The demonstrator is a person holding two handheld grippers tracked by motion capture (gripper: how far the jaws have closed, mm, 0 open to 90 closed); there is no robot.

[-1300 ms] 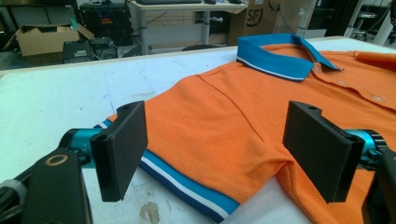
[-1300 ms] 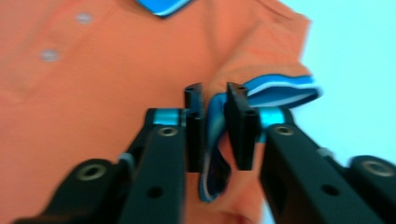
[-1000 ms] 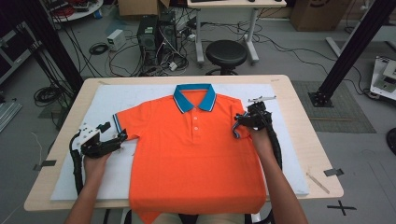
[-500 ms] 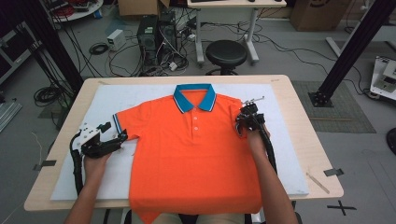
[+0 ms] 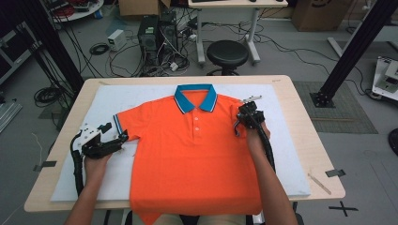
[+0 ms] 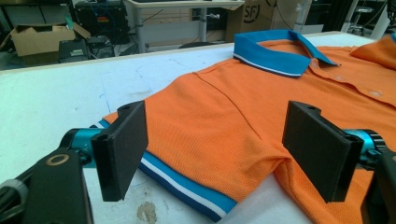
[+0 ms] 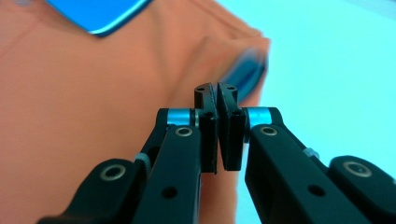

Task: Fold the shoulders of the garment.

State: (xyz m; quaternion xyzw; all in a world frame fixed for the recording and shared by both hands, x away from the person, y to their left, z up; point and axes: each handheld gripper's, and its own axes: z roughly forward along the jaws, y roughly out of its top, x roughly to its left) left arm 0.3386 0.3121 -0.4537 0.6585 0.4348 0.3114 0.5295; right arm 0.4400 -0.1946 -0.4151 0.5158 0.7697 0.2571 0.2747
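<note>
On the table [image 5: 300, 136]: one white mat [image 5: 117, 98], bearing one orange polo shirt [image 5: 192, 159]. The shirt carries one blue collar [image 5: 195, 98], three white buttons [image 5: 195, 128] down the placket, and one blue-and-white striped cuff [image 6: 187, 189] at the sleeve seen in the left gripper view. Two hand-held grippers are present, the left gripper [image 5: 115, 140] and the right gripper [image 5: 241, 123], each with two black jaws; two forearms enter from the near edge. Two strips of dark tape [image 5: 335, 172] lie at the table's edges, one per side. Beyond the table: one round black stool [image 5: 227, 53] and one second table [image 5: 225, 4].
</note>
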